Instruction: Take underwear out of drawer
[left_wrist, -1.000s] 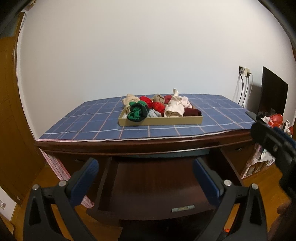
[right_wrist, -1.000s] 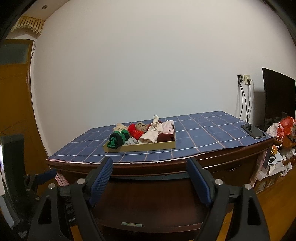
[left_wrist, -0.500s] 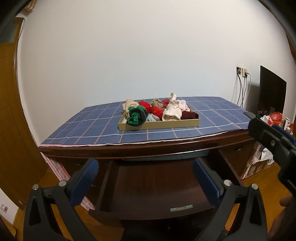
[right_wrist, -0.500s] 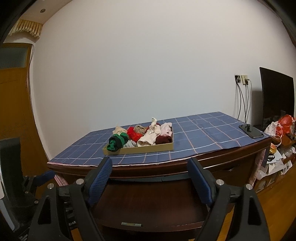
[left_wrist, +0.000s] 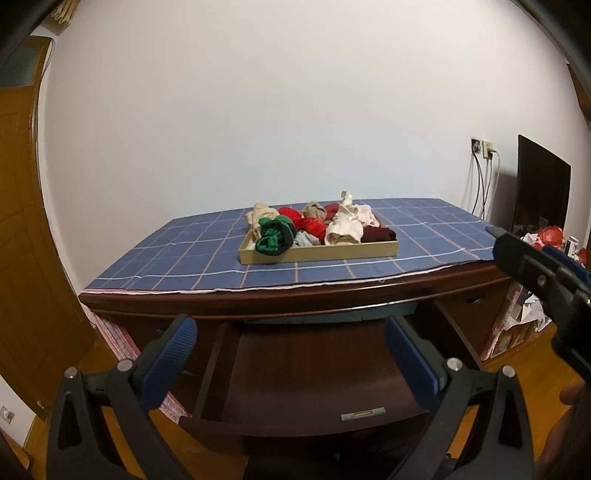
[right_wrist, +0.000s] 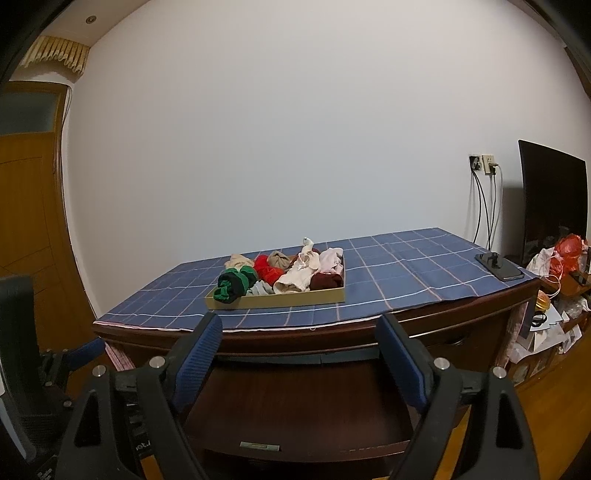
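Note:
A tan tray (left_wrist: 369, 249) (right_wrist: 314, 295) holding several rolled underwear pieces in green, red, beige, pink and maroon sits on the blue checked cloth (left_wrist: 166, 258) (right_wrist: 406, 266) on the desk. Below the desk top a dark wooden drawer (left_wrist: 317, 373) (right_wrist: 295, 406) stands pulled out and looks empty. My left gripper (left_wrist: 291, 350) is open and empty in front of the drawer. My right gripper (right_wrist: 301, 350) is open and empty, also in front of the drawer; it shows at the right edge of the left wrist view (left_wrist: 543, 280).
A phone (right_wrist: 498, 266) lies at the cloth's right end. A dark screen (right_wrist: 550, 199) and cluttered bags (right_wrist: 557, 258) stand to the right, with cables (right_wrist: 487, 206) at a wall socket. A wooden door (left_wrist: 22, 240) is on the left.
Both grippers have drawn back and risen slightly, so the desk and tray look a little farther and lower. Both stay open and empty.

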